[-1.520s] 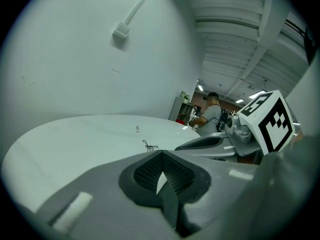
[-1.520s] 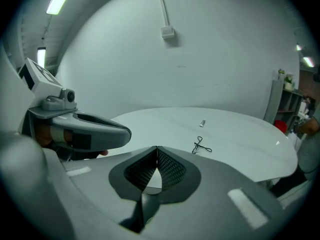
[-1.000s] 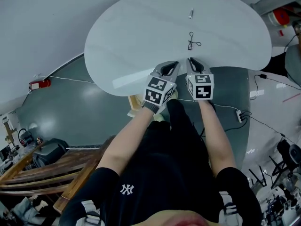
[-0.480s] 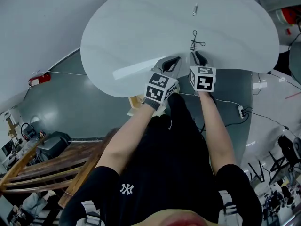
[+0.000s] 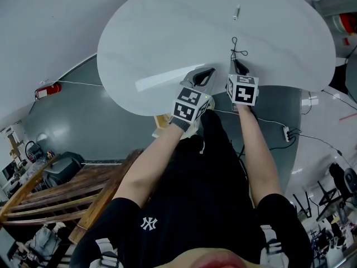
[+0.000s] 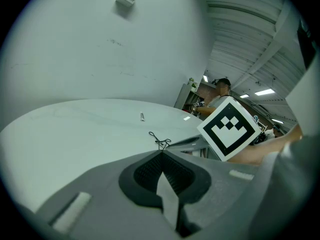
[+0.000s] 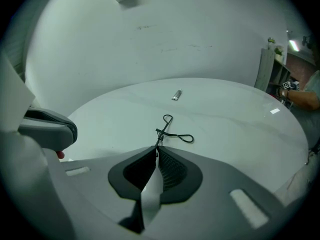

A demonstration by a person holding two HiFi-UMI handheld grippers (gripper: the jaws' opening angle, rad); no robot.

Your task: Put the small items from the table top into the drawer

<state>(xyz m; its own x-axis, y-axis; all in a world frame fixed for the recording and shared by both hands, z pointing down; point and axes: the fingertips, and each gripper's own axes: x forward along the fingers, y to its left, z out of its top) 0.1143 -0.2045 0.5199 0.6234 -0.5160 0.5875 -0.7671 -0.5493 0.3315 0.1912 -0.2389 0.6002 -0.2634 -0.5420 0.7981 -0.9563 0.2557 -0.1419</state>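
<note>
Right tool (image 7: 156, 151) nearer wire loop (image 7: 160, 131), NY logo (image 5: 148, 223)

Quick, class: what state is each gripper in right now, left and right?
Left gripper: closed, holding nothing.
Right gripper: closed, tips at the near end of the black wire loop; whether it pinches the loop cannot be told.

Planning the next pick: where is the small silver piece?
Head view: the silver piece lies far back on the table, just right of centre, beyond the black wire loop at the right gripper's tips.
</note>
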